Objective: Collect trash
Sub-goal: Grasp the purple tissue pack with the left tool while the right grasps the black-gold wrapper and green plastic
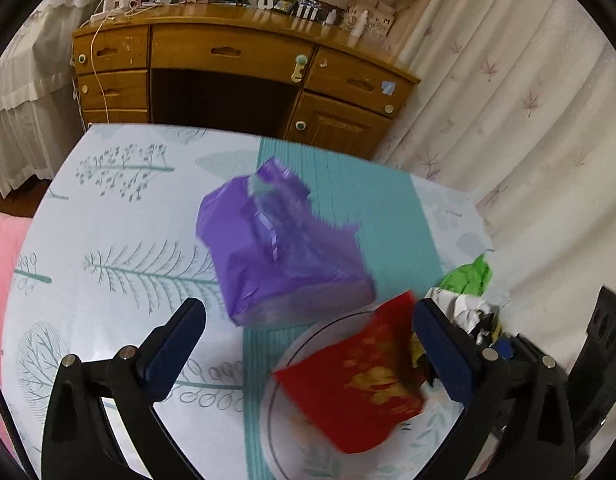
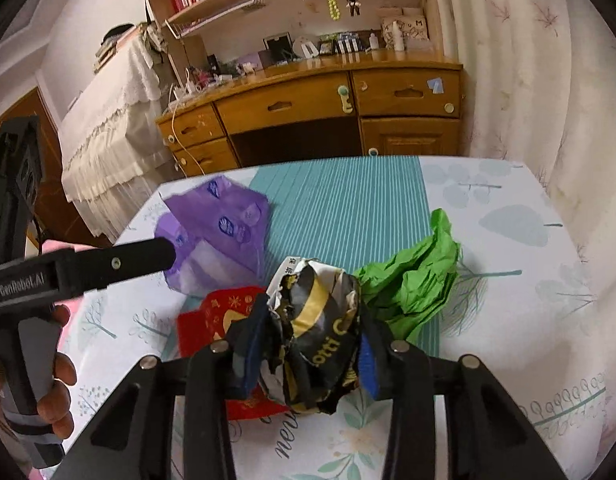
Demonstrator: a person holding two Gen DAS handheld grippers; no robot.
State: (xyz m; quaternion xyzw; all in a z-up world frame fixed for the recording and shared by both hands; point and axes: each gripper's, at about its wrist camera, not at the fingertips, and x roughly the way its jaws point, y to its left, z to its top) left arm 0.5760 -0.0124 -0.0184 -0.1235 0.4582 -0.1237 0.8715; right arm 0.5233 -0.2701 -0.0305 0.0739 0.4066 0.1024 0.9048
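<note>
We see a purple bag point(image 1: 276, 248) on the pale tablecloth point(image 1: 108, 232), which bears grey-green tree prints and a teal striped band point(image 2: 347, 208). Near it lies a red packet point(image 1: 363, 384) with gold marks, and to the right green paper point(image 2: 415, 280) (crumpled) beside a black, white and yellow wrapper point(image 2: 315, 332).

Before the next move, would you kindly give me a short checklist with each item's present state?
1. Right gripper clamped on the black-and-yellow crumpled wrapper: ok.
2. Left gripper open and holding nothing: ok.
3. Red packet over the plate, free of both grippers: ok.
4. Purple bag and green paper collected: not ok, both on the table.
5. Trash container in view: not ok.
</note>
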